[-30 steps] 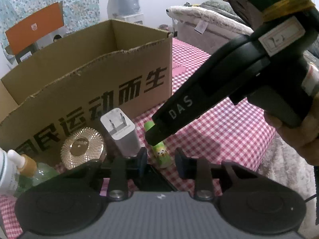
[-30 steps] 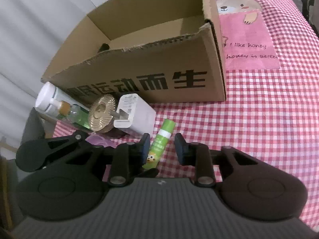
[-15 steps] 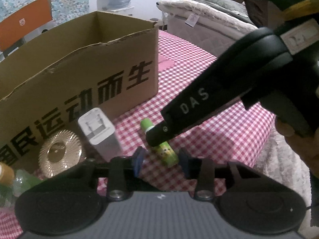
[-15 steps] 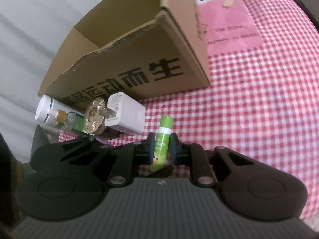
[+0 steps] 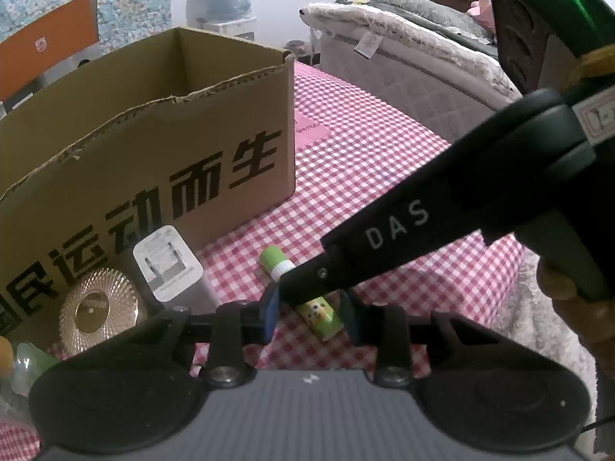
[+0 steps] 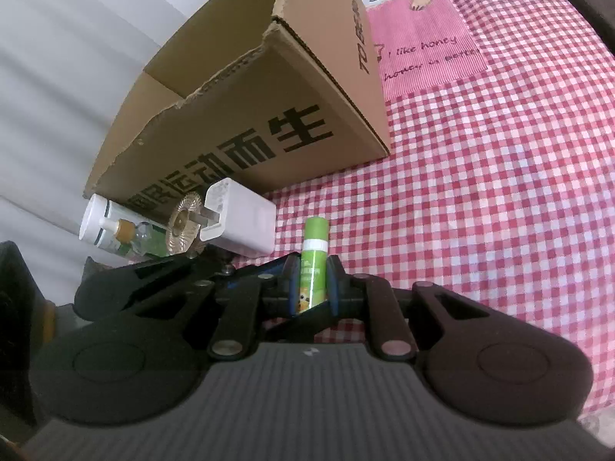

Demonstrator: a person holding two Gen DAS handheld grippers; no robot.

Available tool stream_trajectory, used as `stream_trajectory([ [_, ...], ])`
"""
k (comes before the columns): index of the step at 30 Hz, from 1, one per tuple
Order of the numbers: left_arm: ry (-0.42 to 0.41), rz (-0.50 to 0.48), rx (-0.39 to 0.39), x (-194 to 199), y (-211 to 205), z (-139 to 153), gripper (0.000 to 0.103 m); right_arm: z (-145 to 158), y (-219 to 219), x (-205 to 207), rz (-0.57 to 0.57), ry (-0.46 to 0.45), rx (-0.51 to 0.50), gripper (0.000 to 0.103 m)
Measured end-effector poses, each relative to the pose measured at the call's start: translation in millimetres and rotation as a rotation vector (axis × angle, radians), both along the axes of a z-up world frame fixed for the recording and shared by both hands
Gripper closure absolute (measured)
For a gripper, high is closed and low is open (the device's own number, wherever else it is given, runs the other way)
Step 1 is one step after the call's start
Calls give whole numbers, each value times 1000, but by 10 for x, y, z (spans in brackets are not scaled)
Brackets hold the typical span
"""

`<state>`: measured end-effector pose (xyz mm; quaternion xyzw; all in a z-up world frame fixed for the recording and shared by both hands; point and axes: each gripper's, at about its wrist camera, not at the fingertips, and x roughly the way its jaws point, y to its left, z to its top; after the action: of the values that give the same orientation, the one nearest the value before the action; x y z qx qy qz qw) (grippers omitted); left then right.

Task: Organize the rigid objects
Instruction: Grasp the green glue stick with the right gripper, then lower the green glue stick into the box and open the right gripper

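Jaws of our right gripper are clamping the green glue stick on the checked cloth; our left gripper is closing its jaws, gripping nothing.

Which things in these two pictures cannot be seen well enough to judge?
- Floor of the cardboard box: hidden by its front wall in both views.
- Middle of the green tube: left wrist view, covered by the right tongs.
- Bottle with the orange cap: cut off by the left edge, left wrist view.
- Small print on the white charger: too small to read.
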<state>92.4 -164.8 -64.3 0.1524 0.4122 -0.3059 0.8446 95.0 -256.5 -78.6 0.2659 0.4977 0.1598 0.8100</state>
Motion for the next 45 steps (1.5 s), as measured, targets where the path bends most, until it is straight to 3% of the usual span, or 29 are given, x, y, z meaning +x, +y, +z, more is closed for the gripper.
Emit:
stream_trajectory([
  [7, -11, -3, 1, -85, 36, 46, 69, 32, 45, -101, -11, -24, 6, 89],
  [14, -86, -6, -12, -253, 82, 313, 69, 265, 40, -238, -17, -88, 20, 89],
  [24, -283, 20, -34, -502, 272, 1007, 69, 1018, 157, -380, 10, -285, 17, 89],
  [32, -374, 101, -3, -303, 551, 1558, 69, 1611, 426, -45, 115, -423, 35, 89],
  [38, -296, 153, 33, 168, 767, 1692, 68, 1735, 685, 584, 192, -381, 75, 89],
  [45, -33, 196, 61, 869, 1157, 1432, 68, 1352, 1025, 1480, 259, -155, 121, 89],
])
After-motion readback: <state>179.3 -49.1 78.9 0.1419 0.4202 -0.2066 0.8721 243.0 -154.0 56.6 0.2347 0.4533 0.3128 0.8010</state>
